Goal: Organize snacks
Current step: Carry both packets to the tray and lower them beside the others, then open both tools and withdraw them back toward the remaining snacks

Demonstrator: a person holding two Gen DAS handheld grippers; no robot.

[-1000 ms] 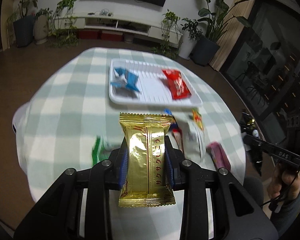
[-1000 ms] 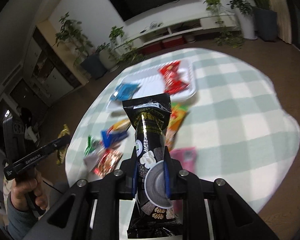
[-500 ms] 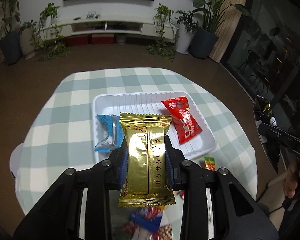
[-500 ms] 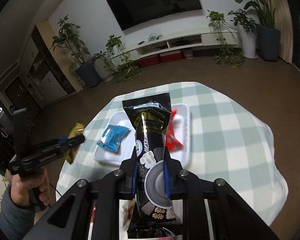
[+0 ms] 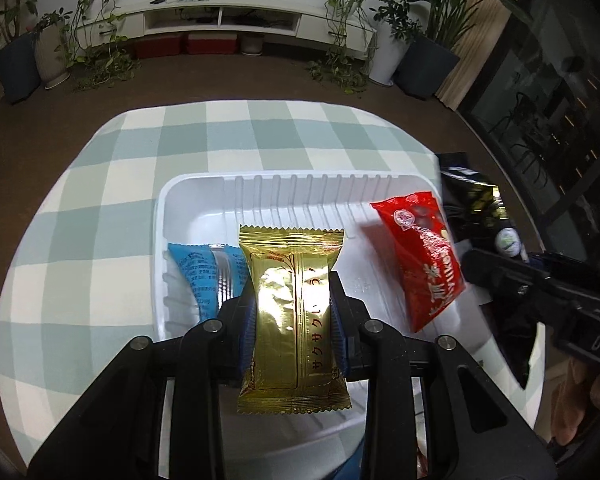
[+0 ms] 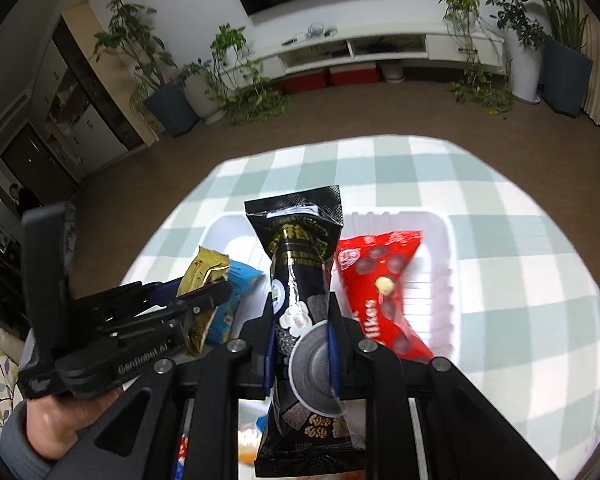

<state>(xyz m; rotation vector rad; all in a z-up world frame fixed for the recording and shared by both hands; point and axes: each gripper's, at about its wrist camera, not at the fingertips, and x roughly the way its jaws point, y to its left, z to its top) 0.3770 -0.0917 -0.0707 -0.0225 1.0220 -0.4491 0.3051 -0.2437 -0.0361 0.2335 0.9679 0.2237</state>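
My left gripper (image 5: 294,312) is shut on a gold snack packet (image 5: 294,320) and holds it over the white tray (image 5: 260,192), between a blue packet (image 5: 208,272) and a red packet (image 5: 424,268) that lie in the tray. My right gripper (image 6: 300,336) is shut on a black snack packet (image 6: 300,272), held over the same tray (image 6: 440,280) next to the red packet (image 6: 380,280). The left gripper with the gold packet (image 6: 204,276) shows at the left of the right wrist view, above the blue packet (image 6: 236,292).
The tray sits on a round table with a green and white checked cloth (image 5: 100,220). Loose snacks show blurred under the right gripper (image 6: 248,444). Brown floor, potted plants (image 6: 188,104) and a white TV bench (image 5: 220,20) surround the table.
Both grippers have moved forward from over the loose snacks to above the tray, each still holding its packet. They have come close beside each other.
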